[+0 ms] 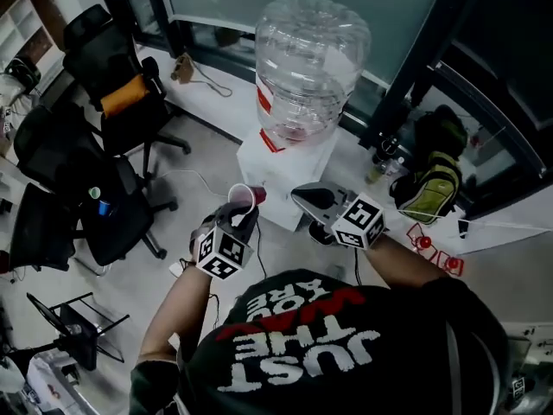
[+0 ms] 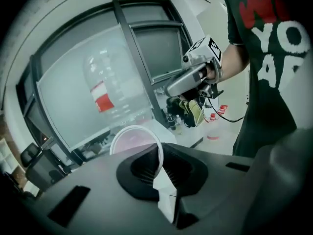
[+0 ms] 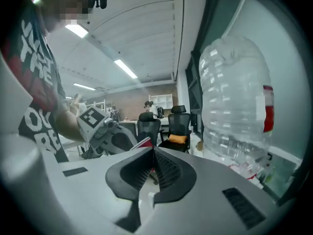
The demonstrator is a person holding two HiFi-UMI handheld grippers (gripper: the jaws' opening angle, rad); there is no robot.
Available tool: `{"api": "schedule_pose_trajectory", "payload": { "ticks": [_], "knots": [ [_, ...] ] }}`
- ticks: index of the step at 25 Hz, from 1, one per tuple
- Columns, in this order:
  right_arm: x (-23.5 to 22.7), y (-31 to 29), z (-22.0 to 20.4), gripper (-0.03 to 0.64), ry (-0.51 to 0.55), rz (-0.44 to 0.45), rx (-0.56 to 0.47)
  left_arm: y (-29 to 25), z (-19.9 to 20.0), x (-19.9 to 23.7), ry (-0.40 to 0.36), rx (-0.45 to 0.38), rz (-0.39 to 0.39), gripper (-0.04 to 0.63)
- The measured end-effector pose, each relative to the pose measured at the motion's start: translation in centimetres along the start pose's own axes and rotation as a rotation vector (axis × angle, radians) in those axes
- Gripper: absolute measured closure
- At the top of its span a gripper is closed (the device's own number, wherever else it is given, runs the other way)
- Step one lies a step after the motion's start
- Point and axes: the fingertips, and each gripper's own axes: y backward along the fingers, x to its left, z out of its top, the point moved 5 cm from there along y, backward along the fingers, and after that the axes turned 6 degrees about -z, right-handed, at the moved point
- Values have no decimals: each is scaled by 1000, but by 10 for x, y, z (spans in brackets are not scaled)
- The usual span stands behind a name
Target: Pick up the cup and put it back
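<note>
My left gripper (image 1: pixel 238 220) pinches the cup (image 1: pixel 243 197) by its rim, right in front of the dispenser (image 1: pixel 278 169); my right gripper (image 1: pixel 309 199) is closed, empty, just beside.

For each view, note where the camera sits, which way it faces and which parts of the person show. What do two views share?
Head view: on the head, steeply down at bottle, left gripper, right gripper; forearms, shirt show.
Left gripper view: along jaws shut on the cup rim, toward the bottle; right forearm, shirt show.
Right gripper view: along shut jaws toward office chairs; left forearm, shirt show.
Shared: bottle, all three.
</note>
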Motion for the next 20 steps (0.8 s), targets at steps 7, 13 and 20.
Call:
{"api": "schedule_pose_trajectory", "payload": {
  "ticks": [7, 13, 20],
  "knots": [
    [-14, 23, 68, 583, 78, -33, -72, 64, 79, 38, -101, -125, 103, 572],
    [-32, 33, 102, 583, 72, -84, -102, 85, 111, 52, -96, -237, 123, 572],
    [-31, 42, 121, 583, 90, -104, -131, 96, 132, 54, -145, -279, 140, 572]
  ]
}}
